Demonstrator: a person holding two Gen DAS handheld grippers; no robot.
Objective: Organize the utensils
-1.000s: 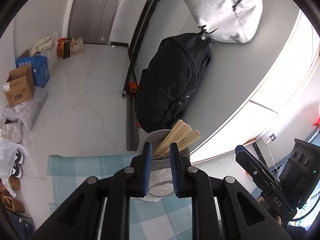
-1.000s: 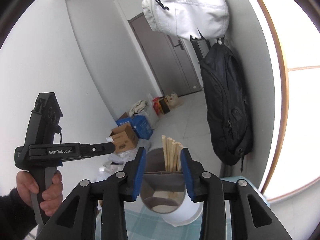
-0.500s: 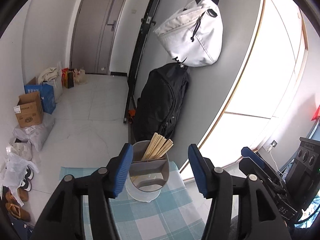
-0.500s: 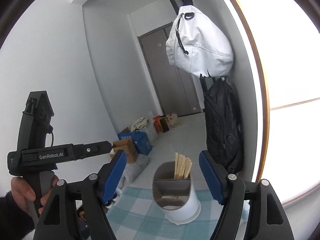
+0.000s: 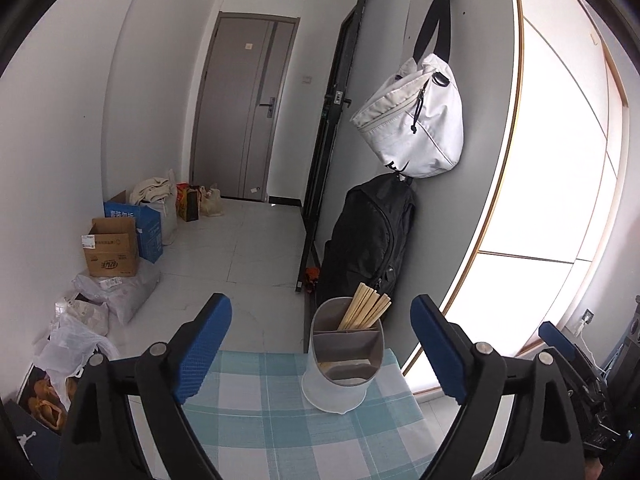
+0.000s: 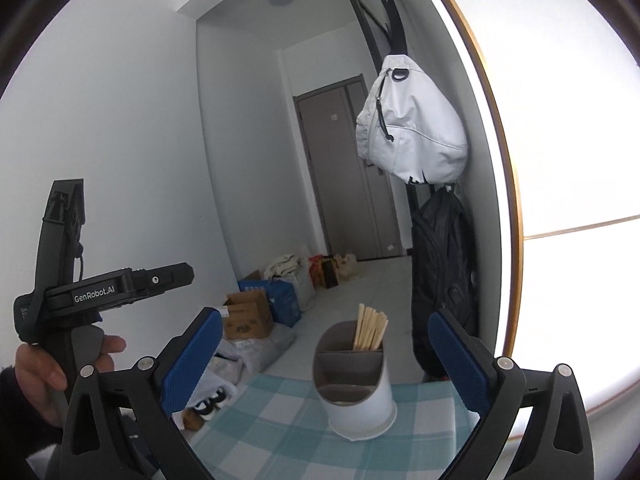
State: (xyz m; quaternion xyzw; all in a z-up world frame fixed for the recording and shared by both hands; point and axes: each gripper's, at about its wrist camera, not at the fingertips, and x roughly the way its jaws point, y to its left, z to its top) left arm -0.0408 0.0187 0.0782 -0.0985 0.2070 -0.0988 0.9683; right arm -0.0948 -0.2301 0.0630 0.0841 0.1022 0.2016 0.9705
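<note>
Utensil holder (image 5: 343, 364) stands upright on the checked tablecloth (image 5: 280, 420) covering the tabletop, near its far edge; white outer cup, grey divided insert. Bundle of wooden chopsticks (image 5: 364, 307) sits in the rear compartment, leaning toward the wall; front compartments show nothing I can make out. Left tool (image 5: 320, 350): blue pads spread wide, nothing between them, holder framed in the gap but not touched. Right tool (image 6: 325, 360): likewise wide apart and empty, holder (image 6: 354, 380) well clear of both pads. Surroundings: white sling bag (image 5: 416, 124) hung on the wall above a black backpack (image 5: 368, 240) resting on the floor behind the tabletop; cardboard box (image 5: 112, 252) and plastic bags along the left wall; grey door (image 5: 244, 112) at the far end. Right view shows the left hand (image 6: 48, 364) gripping its handle. Versus 1.0 s ago: both tools were nearly closed around the holder's rim; since then both have opened and drawn back, the holder left standing free.
</note>
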